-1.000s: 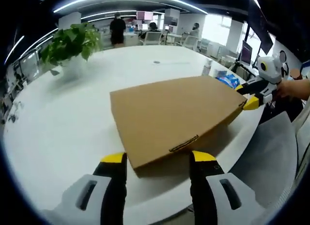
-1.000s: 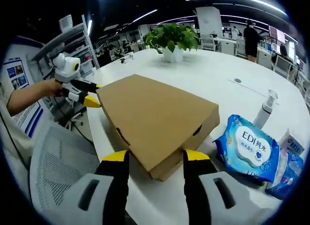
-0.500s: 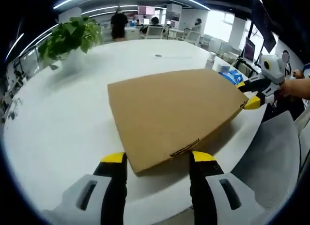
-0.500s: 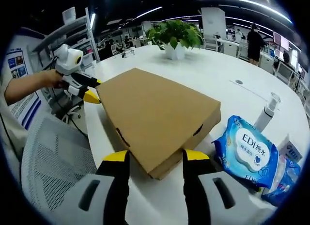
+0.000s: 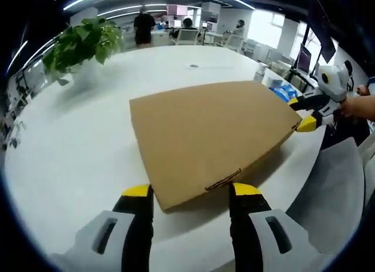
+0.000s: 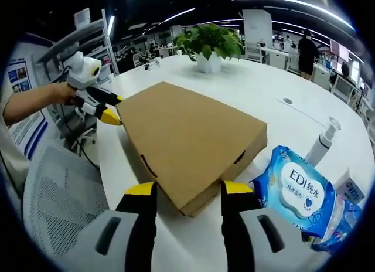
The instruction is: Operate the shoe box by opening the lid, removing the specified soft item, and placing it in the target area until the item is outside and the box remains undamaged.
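wipes pack (image 6: 296,193), just right of the right gripper's jaws: "EDI" plus Chinese characters on its white oval label | wall poster (image 6: 17,93), far left: print too small to read

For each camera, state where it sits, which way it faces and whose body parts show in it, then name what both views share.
Left gripper view: rides the left tongs, facing across the shoe box at its latch edge; a hand holds the right tongs at the far corner.
Right gripper view: rides the right tongs, facing the box's opposite corner; a forearm holds the left tongs.
Shared: closed box, white table, potted plant.
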Motion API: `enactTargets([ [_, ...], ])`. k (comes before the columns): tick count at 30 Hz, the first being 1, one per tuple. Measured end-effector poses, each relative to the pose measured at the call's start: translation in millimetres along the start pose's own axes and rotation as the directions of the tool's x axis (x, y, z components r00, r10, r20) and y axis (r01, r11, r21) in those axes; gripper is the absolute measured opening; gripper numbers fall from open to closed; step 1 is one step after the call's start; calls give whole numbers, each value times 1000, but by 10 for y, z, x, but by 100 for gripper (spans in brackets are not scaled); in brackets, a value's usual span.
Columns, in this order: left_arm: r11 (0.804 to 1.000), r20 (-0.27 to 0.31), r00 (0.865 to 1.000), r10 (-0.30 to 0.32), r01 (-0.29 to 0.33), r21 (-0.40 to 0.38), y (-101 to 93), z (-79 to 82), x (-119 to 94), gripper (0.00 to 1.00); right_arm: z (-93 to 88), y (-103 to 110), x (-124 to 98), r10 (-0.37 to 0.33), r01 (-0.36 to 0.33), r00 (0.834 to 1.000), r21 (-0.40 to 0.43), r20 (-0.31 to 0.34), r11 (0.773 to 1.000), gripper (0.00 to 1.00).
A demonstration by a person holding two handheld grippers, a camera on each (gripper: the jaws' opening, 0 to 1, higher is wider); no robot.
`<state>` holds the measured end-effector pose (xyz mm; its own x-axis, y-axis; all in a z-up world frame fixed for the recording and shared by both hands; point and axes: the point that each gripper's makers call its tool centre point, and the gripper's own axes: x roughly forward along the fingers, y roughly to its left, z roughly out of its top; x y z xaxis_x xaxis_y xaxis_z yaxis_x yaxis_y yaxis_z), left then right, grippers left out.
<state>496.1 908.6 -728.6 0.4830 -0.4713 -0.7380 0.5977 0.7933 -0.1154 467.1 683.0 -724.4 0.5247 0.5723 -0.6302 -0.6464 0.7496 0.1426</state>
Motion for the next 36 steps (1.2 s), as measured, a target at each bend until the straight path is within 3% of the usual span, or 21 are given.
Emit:
enactTargets([
  [36,1000,-10,1000,-2,2,2,267,570,479,51,335,-666,266,-5,5,1000,16,-3,1000,41],
])
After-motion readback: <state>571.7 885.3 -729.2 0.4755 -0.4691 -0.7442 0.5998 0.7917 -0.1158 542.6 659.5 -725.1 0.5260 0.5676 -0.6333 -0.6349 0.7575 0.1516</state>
